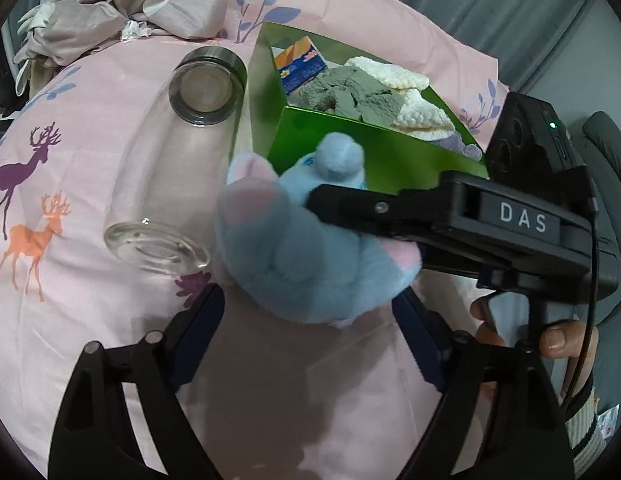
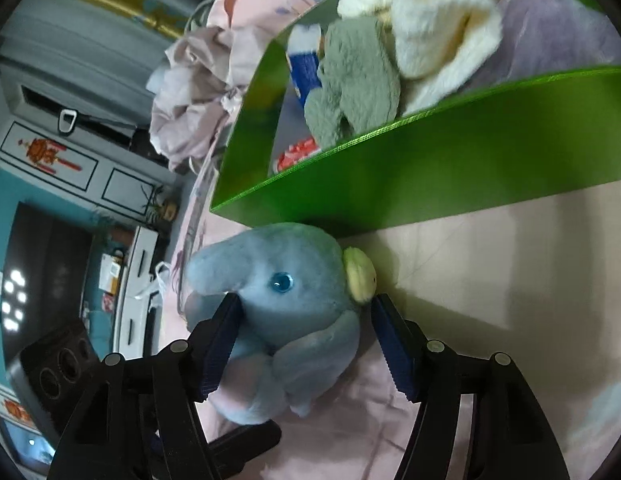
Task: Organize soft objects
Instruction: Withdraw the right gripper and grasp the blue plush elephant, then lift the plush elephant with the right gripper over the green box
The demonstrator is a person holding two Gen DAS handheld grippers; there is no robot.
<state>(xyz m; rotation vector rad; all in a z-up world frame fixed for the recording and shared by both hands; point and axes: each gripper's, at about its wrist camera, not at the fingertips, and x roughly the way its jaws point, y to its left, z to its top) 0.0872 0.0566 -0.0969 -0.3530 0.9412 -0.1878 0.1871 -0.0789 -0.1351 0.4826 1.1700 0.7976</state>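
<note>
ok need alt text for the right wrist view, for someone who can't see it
A blue plush toy sits between the open fingers of the right gripper on a pink bedsheet, just in front of a green box. The box already holds a grey plush and a cream plush.

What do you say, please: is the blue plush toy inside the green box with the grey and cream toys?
No: the right wrist view shows the blue plush toy outside the green box; the grey toy and cream toy are inside.
</note>
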